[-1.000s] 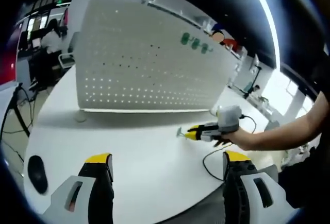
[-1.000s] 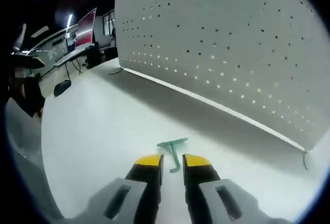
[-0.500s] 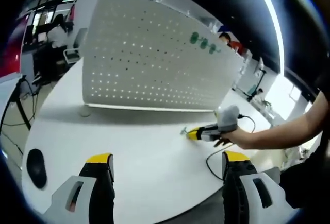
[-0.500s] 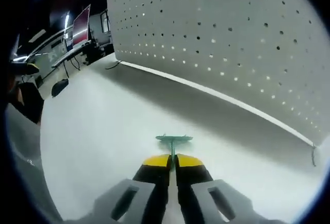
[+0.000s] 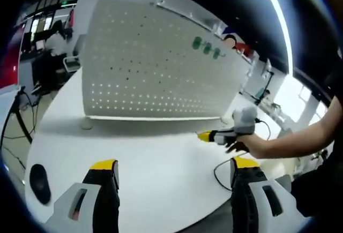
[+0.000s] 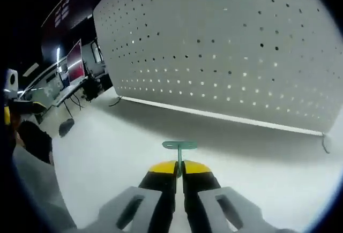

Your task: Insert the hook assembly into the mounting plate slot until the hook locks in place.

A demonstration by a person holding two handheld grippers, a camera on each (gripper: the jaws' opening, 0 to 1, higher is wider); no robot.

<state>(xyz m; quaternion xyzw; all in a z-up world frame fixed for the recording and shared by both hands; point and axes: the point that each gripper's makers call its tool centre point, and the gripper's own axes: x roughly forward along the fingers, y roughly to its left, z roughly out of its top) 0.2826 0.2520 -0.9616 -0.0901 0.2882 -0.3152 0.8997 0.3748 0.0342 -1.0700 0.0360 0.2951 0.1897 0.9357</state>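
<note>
Two claws — right claw (image 6: 179,167) pinching the green hook (image 6: 179,149), left claw (image 5: 170,167) spread apart.

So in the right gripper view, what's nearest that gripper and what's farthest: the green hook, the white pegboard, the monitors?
1. Green hook: clamped in the right gripper, at its tips.
2. White pegboard: upright on the table, ahead.
3. Monitors: far left, past the table's edge.

Left claw (image 5: 170,170) gapes over the white counter (image 5: 150,152); right claw (image 5: 206,135) reaches from the right toward the pegboard (image 5: 155,67).
</note>
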